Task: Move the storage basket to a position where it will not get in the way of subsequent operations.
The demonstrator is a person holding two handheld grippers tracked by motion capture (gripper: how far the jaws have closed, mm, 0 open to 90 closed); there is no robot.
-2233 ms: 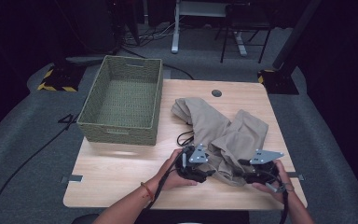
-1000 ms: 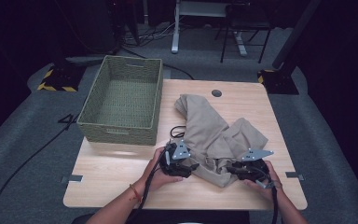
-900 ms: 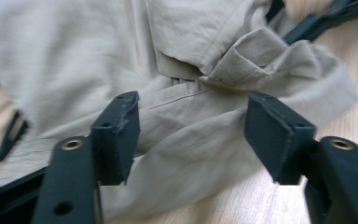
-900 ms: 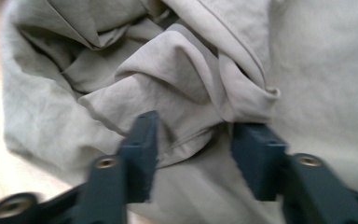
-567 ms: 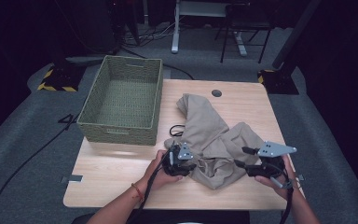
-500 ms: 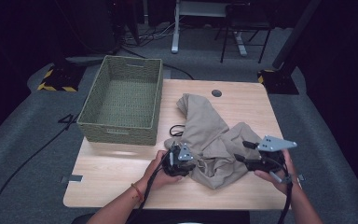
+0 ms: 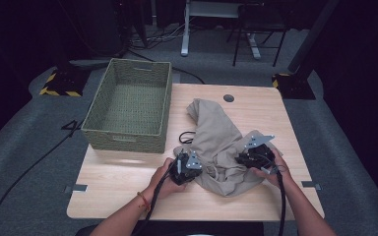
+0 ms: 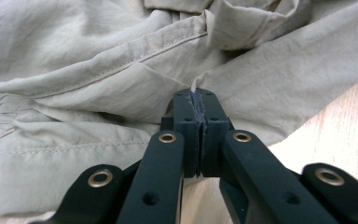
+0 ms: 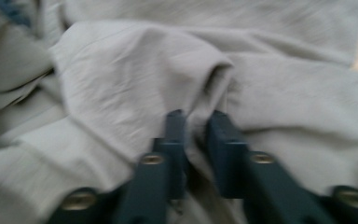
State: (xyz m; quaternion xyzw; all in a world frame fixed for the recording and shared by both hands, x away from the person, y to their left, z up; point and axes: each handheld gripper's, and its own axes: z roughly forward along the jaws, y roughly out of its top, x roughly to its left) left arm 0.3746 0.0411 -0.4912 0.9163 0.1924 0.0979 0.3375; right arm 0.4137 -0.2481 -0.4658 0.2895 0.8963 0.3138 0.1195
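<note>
Fingers of the left gripper are pressed flat together on a thin edge of the beige garment; the left gripper view shows cloth pinched in the seam between the pads. On the right gripper, the fingers stand a little apart with a ridge of the fabric running up between them. That view is blurred, so I cannot tell whether they already grip the fold or are only closing on it.

Seen from above, the garment lies crumpled on the right half of the table, one end trailing toward the far edge and the bulk heaped near the person, between the two grippers. The left gripper sits at the heap's near left edge, the right gripper at its right edge.

As a judgement, the work looks early: the cloth is neither spread flat nor folded, and the woven basket at the far left holds nothing. One secure hold seems made; still left are a firm second hold, then lifting, straightening or folding the garment, and perhaps putting it in the basket.
</note>
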